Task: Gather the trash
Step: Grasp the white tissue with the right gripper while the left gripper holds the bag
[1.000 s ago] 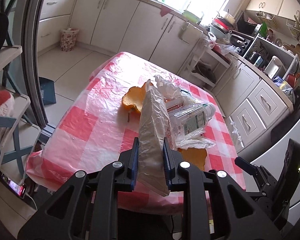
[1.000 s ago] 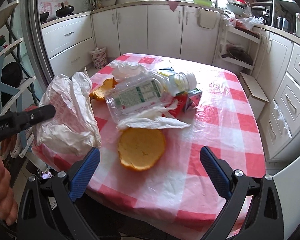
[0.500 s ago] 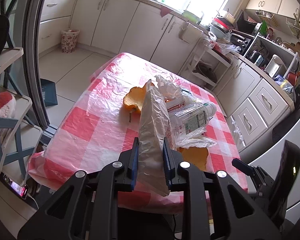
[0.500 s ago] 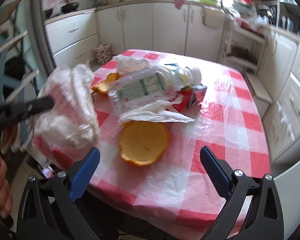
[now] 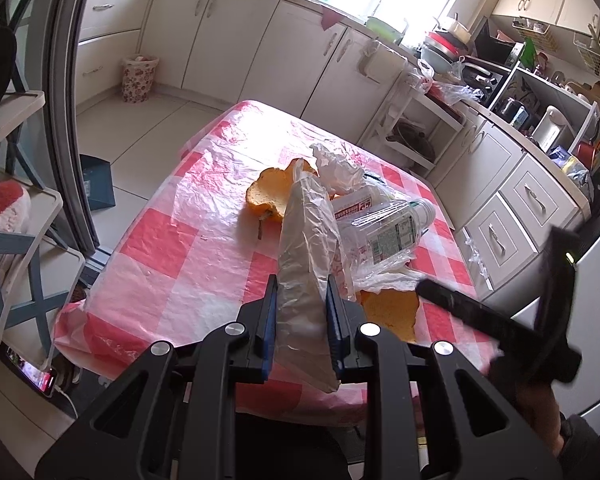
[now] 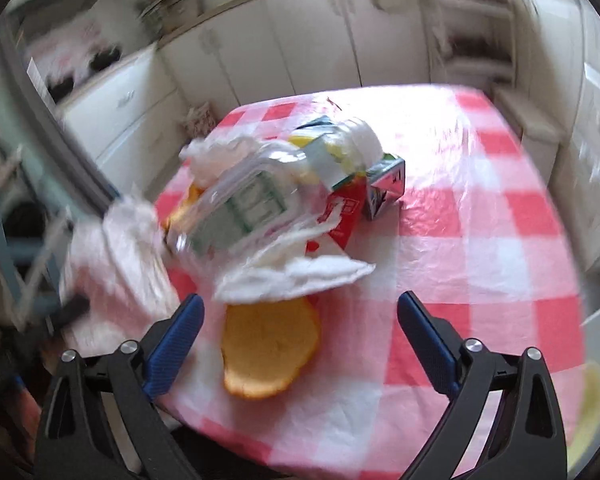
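My left gripper (image 5: 301,312) is shut on a clear plastic bag (image 5: 306,256) and holds it upright over the near edge of the red-checked table (image 5: 172,248). The bag also shows in the right wrist view (image 6: 116,252). Trash lies mid-table: a clear plastic bottle (image 5: 388,228), a red carton (image 6: 380,188), crumpled tissue (image 6: 300,272) and two orange peels (image 5: 268,196) (image 6: 270,352). My right gripper (image 6: 300,312) is open and empty, with its jaws wide either side of the near peel, above it. The right wrist view is blurred.
White kitchen cabinets (image 5: 228,36) run along the far wall. A cluttered counter and drawers (image 5: 516,208) stand to the right. A small floral bin (image 5: 138,78) stands on the floor at the back left. A blue-framed shelf (image 5: 16,216) stands at the left.
My right gripper has moved forward and left toward the near orange peel, and now shows in the left wrist view. The left gripper and bag have hardly moved.
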{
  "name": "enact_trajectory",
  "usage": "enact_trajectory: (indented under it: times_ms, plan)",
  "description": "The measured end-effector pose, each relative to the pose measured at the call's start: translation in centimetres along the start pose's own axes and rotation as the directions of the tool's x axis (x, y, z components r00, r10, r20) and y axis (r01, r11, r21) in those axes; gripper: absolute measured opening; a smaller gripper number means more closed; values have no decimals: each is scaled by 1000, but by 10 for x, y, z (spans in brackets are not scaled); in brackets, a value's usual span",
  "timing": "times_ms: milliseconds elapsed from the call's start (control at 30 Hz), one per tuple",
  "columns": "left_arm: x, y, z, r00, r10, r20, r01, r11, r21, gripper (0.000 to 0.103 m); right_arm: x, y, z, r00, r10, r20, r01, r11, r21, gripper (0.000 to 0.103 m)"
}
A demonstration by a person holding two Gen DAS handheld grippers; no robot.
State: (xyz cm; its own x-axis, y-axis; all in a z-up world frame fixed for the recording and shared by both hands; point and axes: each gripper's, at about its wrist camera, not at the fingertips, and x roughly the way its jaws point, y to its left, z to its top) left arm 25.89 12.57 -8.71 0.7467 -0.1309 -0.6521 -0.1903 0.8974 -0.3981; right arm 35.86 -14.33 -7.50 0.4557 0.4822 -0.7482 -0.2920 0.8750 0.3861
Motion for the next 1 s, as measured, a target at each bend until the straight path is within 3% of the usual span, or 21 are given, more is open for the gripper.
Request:
enact_trajectory:
  times_ms: [33,67,133,233,400,533,633,867,1000]
  plan:
    - [0,-1,0,1000,0,0,0,1000,1,20,11,-7,4,999,36,-34,-34,998,46,67]
    - [0,-1,0,1000,0,0,0,1000,1,20,19,-13,5,995,73,-61,-67,994,89,60]
    - [0,-1,0,1000,1,1,-1,1000,2,20,29,-22,6,986,147,-83,-132,977,167,19]
    - [-4,-2,0,1000,-1,12,1,1000,3,20,12,-17,5,989,147,-22,-143,980,136,7]
    - [-16,-4,4,999,-12,38,12,1000,0,20,-25,-5,1,986,160,58,-164,984,73,4]
    - [-31,-11,6,998,-24,63,23,1000,16,20,-50,-3,-4,986,153,72,-156,987,39,3]
    - [-38,-18,6,997,-32,72,31,999,24,20,-54,-11,-4,992,101,70,-104,994,41,3]
    - [-64,-41,3,993,-62,98,56,997,59,20,-100,-33,-20,989,98,113,-102,994,25,3]
    - [-69,-56,1,992,-79,99,72,994,81,20,-101,-46,-27,999,20,44,-21,1000,19,3]
